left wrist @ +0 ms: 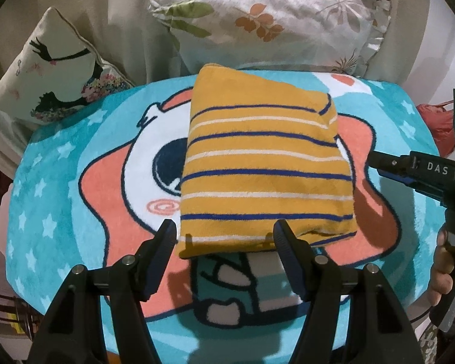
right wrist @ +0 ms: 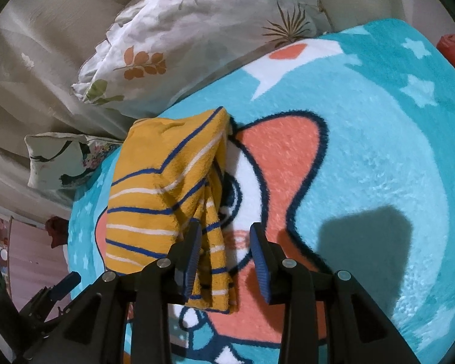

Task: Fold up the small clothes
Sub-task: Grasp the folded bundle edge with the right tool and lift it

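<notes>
Mustard-striped top (left wrist: 264, 163) looks folded, both our grippers, left (left wrist: 224, 236) and right (right wrist: 226, 251), released; next we'd just square the edges.

The folded mustard-yellow garment with blue and white stripes (left wrist: 267, 163) hides the middle of the cartoon figure on the turquoise plush blanket (left wrist: 60, 182), and its near edge lies in shadow. In the right wrist view the same garment's layers bunch, so how many folds lie there cannot be told. The right claw (left wrist: 379, 163) is cut off by the left view's edge; only part of a hand (left wrist: 449, 261) shows. A red object (left wrist: 436, 127) beyond the blanket is too cropped to identify.
</notes>
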A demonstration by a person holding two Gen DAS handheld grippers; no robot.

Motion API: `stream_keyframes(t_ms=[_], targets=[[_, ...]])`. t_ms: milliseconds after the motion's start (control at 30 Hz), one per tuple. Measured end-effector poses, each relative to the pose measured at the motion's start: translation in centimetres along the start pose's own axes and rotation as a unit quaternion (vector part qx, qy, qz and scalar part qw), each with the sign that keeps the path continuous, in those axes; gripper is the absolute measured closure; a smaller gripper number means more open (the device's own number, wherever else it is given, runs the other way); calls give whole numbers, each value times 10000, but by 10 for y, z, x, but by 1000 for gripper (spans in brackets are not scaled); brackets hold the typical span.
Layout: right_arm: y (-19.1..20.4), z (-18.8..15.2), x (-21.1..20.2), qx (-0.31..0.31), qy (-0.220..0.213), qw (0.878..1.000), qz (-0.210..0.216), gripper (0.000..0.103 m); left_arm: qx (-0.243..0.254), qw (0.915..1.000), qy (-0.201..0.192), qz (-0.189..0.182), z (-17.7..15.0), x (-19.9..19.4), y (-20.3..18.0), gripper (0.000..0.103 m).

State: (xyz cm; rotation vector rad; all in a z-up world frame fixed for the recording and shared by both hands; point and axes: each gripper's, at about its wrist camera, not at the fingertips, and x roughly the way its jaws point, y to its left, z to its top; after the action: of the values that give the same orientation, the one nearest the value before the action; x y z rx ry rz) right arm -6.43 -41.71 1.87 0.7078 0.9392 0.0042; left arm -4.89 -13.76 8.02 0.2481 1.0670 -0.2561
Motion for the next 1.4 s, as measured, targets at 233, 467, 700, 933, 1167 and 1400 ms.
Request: stream_keyframes(t_ms=[233, 467, 700, 933, 1167, 1400], targets=[[0, 2, 8, 127, 13, 9999, 65, 65, -100, 9999, 93, 20, 1, 7, 12, 38], [1, 10, 11, 355, -153, 9983, 429, 49, -537, 9971, -67, -526, 12, 6, 40, 37], [-7, 34, 32, 655, -198, 9943, 813, 43, -1198, 9875, -194, -1011, 49, 41, 102, 23], [-10, 39, 77, 1032, 72, 9847, 1402, 43, -1107, 9635, 329, -2414, 76, 102, 108, 23], [-1, 48, 107, 1209, 192, 9800, 1567, 34, -1244, 9273, 1145, -3338, 85, 156, 80, 21], [6, 48, 109, 1668, 408, 9545, 2436, 57, -1329, 9259, 853, -3432, 85, 123, 97, 52]])
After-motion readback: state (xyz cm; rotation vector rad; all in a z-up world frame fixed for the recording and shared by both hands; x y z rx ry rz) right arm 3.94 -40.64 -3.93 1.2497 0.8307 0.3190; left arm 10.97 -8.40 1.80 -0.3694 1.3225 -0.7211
